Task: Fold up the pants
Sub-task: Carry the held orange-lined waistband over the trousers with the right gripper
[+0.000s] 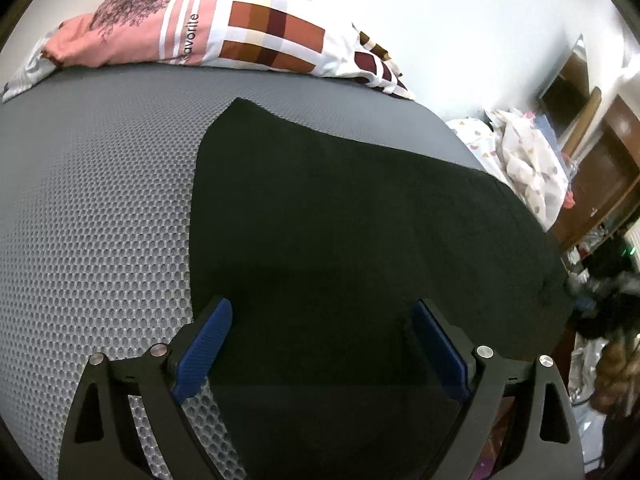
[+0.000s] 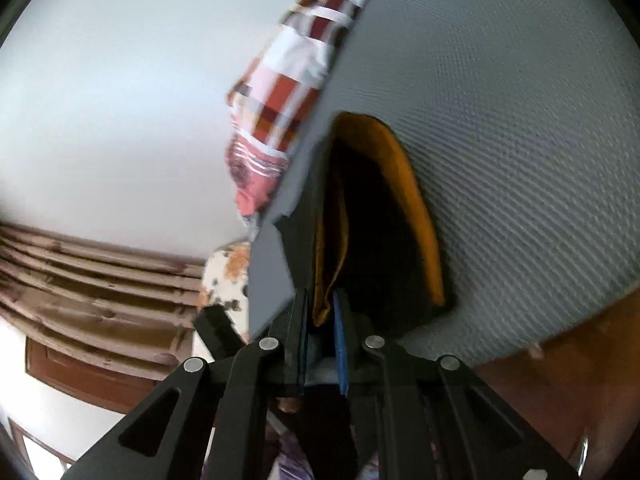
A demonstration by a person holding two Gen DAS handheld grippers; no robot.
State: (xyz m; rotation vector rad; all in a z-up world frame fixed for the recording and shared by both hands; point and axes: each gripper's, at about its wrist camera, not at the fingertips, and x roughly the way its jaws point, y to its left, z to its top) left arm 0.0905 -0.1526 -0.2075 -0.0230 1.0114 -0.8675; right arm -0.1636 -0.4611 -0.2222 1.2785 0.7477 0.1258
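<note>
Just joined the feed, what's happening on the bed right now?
Someone is folding dark pants on a grey mattress. The right tongs are shut on a lifted edge of the pants, showing an orange lining. The left tongs are open, hovering low over the flat part of the fabric and gripping nothing. A patterned pillow lies at the far end.

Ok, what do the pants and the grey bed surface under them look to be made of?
The pants look like a soft, matte black knit, perhaps fleece: no sheen, a faintly fuzzy face. In the right wrist view the lifted part shows an orange inner side, so likely lined, pinched in the right tool. The bed surface looks like grey woven mesh: regular honeycomb holes, slight gloss. The left tool is open.
</note>
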